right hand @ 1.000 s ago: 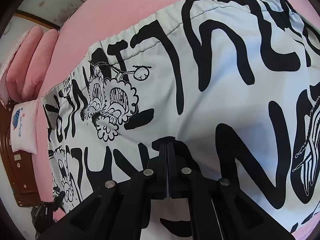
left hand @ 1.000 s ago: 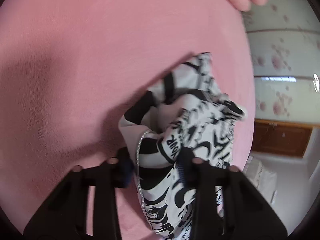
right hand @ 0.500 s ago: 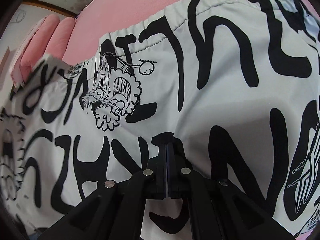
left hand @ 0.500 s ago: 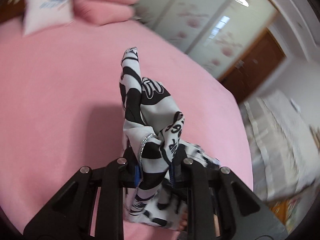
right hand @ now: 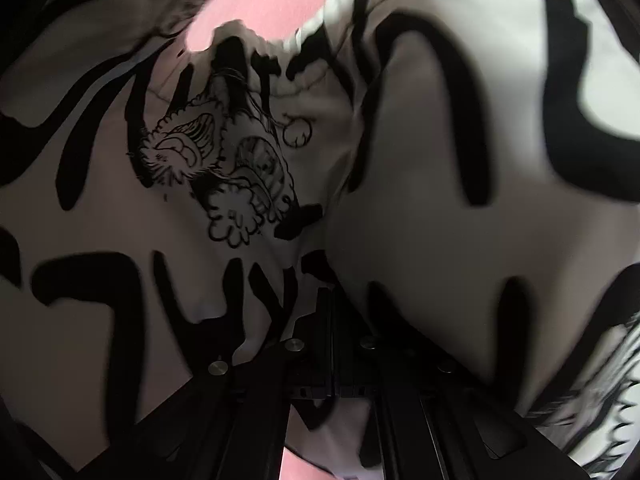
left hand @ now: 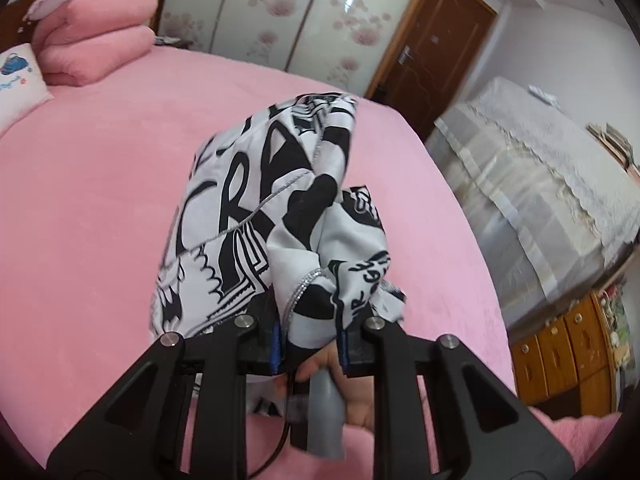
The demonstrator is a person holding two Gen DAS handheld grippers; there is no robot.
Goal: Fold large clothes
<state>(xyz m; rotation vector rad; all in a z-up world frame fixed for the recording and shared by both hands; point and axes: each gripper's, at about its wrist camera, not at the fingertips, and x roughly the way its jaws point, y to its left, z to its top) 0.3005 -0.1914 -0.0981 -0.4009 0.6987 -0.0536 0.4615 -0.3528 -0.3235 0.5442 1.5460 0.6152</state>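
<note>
Left wrist view: bright, even daylight. Strip of glare on the glossy wardrobe doors (left hand: pixel 280 12). Soft shadow on the pink bed (left hand: pixel 80 208) to the left of the lifted printed garment (left hand: pixel 276 208). Focus sharp at centre; slight motion smear on the hand (left hand: pixel 344 380) below the left tool (left hand: pixel 310 344). Strong fisheye bending at the edges, black vignette in the corners.

Right wrist view: dim, fabric close over the lens. Light enters only through a pink gap at top. Right tool (right hand: pixel 334 344) nearly lost in shadow. Heavy motion blur toward the right and lower edges; central cartoon print fairly crisp.
</note>
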